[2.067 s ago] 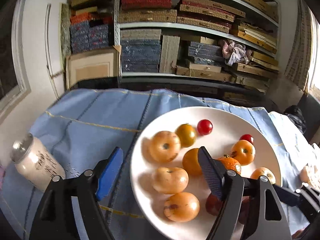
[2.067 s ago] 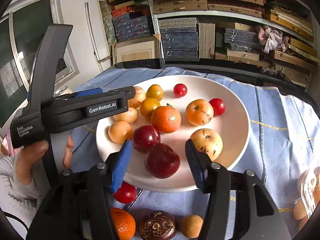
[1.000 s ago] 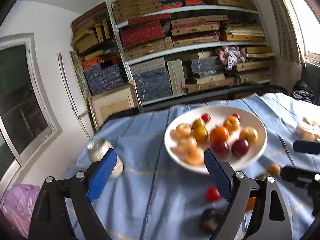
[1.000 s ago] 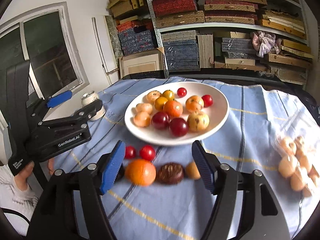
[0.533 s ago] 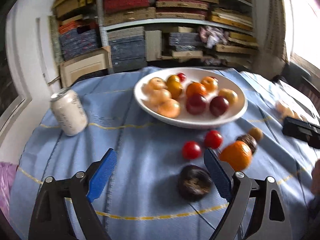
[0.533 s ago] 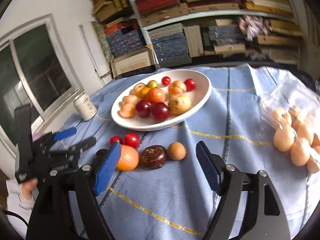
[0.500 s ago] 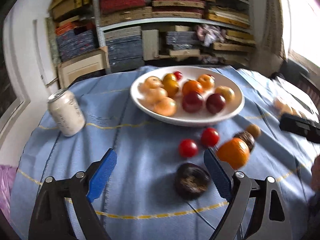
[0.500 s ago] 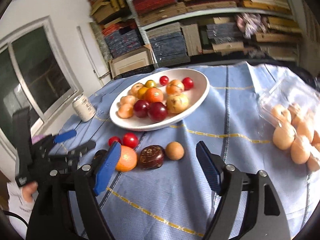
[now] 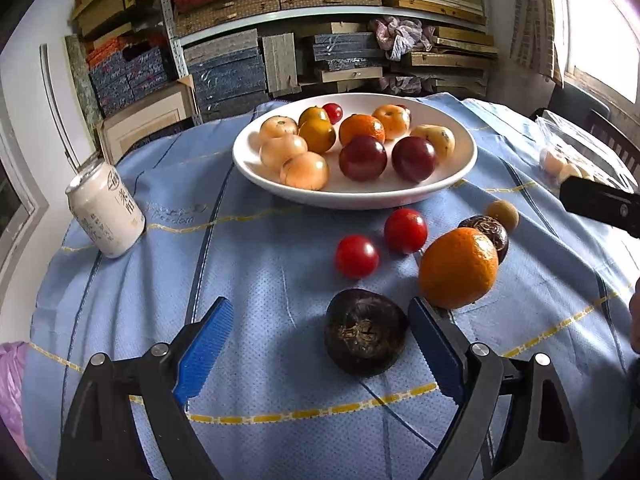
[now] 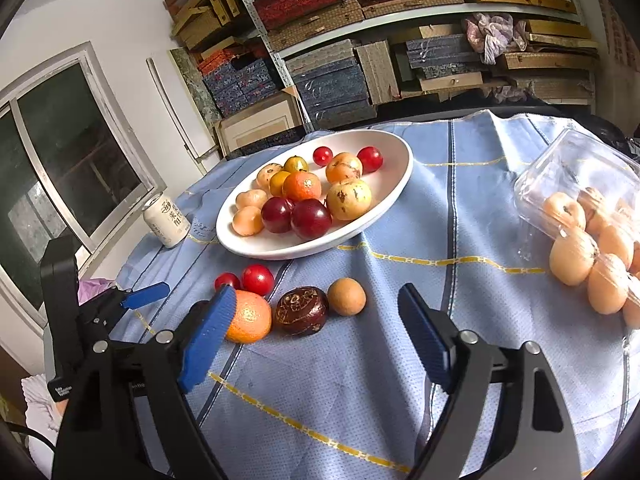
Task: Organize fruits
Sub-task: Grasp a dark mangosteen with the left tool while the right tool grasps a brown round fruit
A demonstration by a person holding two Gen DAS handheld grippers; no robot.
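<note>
We've got the left gripper [image 9: 316, 340] wide and empty over the dark wrinkled fruit [image 9: 365, 332] near the tablecloth's [image 9: 140, 280] front edge — round, light, probably soft-skinned, so we'd pinch its widest middle gently. Right gripper [image 10: 316, 320] has just been opening — nothing between its jaws.

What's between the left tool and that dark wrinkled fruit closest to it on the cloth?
Nothing visible. The dark wrinkled fruit lies on bare blue cloth just ahead of the open left tool, closer to its right-hand finger. The orange sits beyond that finger, off the direct line.
</note>
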